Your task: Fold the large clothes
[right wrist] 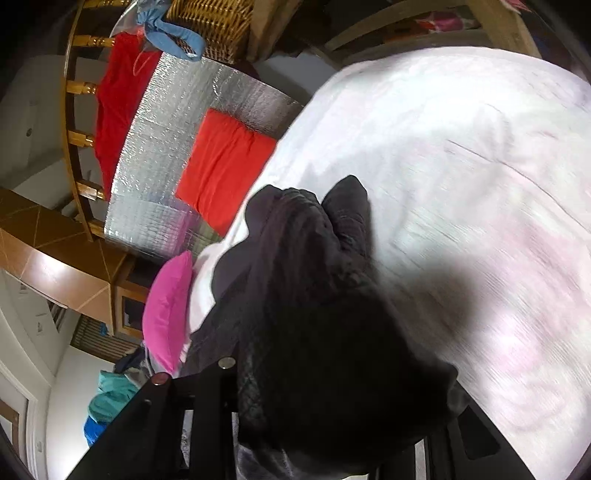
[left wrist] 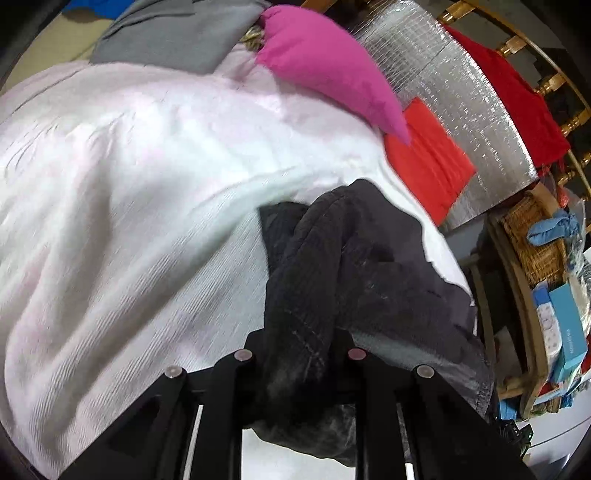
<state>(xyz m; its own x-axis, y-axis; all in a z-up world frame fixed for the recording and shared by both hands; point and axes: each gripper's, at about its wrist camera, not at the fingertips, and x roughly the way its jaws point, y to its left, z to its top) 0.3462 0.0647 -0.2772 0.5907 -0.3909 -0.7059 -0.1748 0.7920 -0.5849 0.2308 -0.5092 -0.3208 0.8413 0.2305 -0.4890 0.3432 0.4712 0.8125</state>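
Observation:
A dark grey-black garment (left wrist: 343,266) hangs bunched over a white bedspread (left wrist: 129,184). My left gripper (left wrist: 299,350) is shut on a thick fold of it, the cloth pinched between the black fingers. In the right wrist view the same dark garment (right wrist: 306,295) drapes over my right gripper (right wrist: 295,373) and hides most of its fingers; the cloth runs down between them and the gripper holds it. The white bedspread (right wrist: 461,184) lies under it.
A folded red cloth (left wrist: 428,166) lies on a silver foil mat (left wrist: 461,103) beside a magenta pillow (left wrist: 325,62). A grey cloth (left wrist: 177,33) lies at the far edge. A wicker basket (left wrist: 535,236) and wooden railing (right wrist: 79,88) stand beyond the bed.

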